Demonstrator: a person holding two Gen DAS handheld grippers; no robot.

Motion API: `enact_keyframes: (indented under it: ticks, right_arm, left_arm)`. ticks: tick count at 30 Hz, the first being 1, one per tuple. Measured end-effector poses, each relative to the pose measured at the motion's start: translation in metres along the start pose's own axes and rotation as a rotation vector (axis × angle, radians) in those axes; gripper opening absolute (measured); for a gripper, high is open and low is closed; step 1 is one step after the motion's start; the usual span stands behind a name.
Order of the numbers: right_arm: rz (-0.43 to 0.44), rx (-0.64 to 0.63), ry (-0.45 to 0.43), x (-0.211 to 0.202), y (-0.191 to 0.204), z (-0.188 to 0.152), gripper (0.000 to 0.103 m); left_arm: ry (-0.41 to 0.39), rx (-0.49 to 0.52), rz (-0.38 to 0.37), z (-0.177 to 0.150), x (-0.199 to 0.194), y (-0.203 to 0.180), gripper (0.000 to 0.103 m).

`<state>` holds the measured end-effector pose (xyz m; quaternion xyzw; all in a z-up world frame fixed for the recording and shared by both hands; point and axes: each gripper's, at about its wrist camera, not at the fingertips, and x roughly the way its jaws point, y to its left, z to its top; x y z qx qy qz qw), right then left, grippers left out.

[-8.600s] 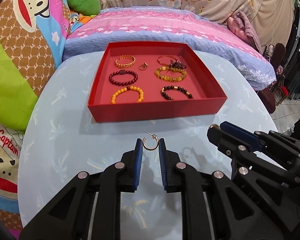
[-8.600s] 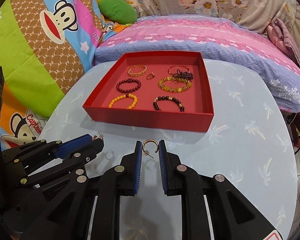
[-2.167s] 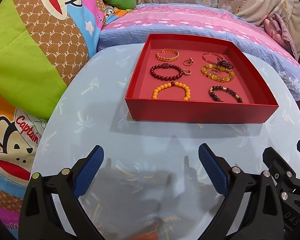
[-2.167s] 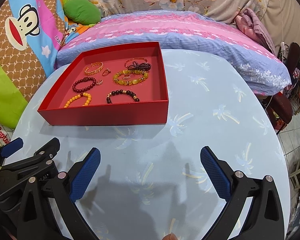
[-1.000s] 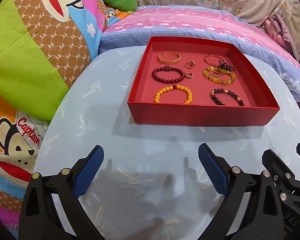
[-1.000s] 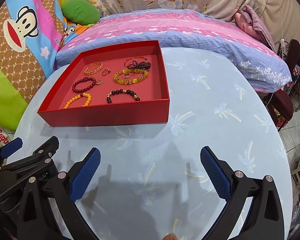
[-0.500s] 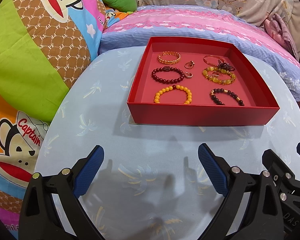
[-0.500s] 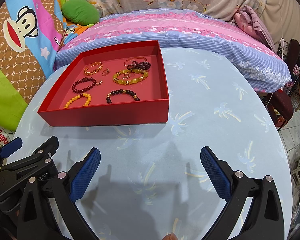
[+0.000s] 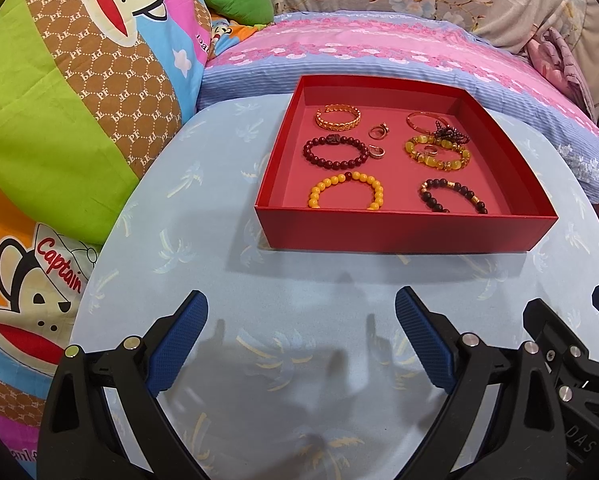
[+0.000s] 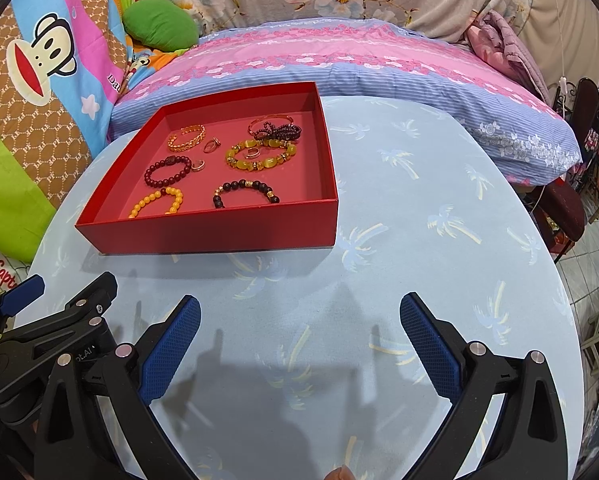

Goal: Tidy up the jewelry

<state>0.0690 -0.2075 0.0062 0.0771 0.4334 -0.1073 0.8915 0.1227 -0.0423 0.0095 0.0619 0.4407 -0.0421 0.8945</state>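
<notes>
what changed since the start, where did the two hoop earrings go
Both claws, left and right, let go of their earrings and now hang open over the table. One hoop lies by the dark red bracelet, one inside the yellow one. Bracelets unmoved.

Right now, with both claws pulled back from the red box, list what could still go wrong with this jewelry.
1. The small hoop lies on the yellow-green bead bracelet; lifting either may drag the other.
2. The dark beaded strand is heaped on the thin bangle and could tangle.
3. The red box sits loose on the table; a nudge from the open left claw or right claw could slide it.
</notes>
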Motion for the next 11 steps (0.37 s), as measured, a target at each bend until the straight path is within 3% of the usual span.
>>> enact_keyframes:
  ticks: [11]
  right_arm:
    - [0.0,0.003,-0.002,-0.0004,-0.0001,0.0006,0.096]
  left_arm:
    - [-0.018,0.005,0.01,0.0016,-0.0036,-0.0011,0.09]
